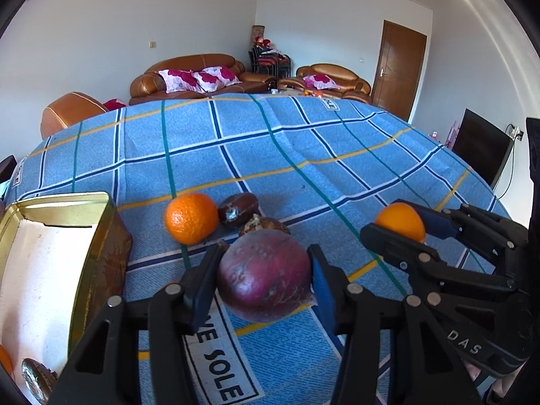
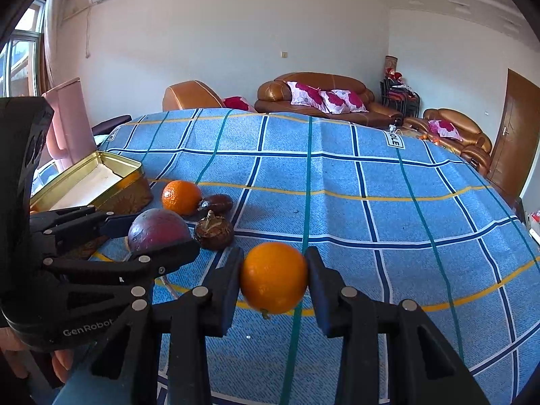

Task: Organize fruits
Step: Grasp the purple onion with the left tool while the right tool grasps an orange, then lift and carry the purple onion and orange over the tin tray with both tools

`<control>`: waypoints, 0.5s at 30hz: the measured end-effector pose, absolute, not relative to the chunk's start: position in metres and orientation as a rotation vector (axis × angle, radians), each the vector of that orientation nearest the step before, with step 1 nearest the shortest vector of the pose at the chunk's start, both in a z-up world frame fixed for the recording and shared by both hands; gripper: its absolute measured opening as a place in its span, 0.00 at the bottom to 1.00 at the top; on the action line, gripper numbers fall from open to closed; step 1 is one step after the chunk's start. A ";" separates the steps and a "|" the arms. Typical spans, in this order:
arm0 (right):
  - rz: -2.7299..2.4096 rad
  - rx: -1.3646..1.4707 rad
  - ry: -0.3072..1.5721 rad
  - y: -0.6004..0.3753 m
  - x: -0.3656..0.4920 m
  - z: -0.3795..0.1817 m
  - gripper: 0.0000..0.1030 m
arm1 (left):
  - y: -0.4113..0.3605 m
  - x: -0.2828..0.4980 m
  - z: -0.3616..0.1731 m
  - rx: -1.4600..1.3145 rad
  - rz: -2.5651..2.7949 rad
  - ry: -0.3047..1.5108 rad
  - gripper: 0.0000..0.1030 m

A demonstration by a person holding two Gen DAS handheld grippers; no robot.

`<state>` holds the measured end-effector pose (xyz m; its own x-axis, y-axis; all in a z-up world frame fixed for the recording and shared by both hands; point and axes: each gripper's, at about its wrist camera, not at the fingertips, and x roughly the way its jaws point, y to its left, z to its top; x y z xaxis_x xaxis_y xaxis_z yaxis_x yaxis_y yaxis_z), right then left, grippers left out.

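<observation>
The tabletop w/ its blue check cloth has lots of free room in front; the gold tin box sits to the left, just beside the left gripper, so that hand is nearer. The left gripper is clamped on the purple fruit, the right gripper on an orange. One more orange & two brown fruits lie b/w grippers and box.

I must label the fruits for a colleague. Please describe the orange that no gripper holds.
Find the gold tin on the blue checked cloth. Just beside its corner lies a loose orange, next to two dark brown fruits. Unlike the other orange, no gripper holds it.
</observation>
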<state>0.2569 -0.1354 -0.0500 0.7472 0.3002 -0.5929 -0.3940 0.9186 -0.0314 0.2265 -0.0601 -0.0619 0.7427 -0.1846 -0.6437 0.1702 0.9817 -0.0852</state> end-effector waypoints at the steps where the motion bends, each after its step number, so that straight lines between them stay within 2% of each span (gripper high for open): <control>1: 0.384 -0.158 0.615 -0.135 0.256 -0.050 0.38 | -0.060 0.225 -0.061 -0.019 -0.189 0.698 0.52; 15: 0.406 -0.154 0.531 -0.137 0.242 -0.042 0.38 | -0.058 0.211 -0.051 -0.008 -0.150 0.602 0.52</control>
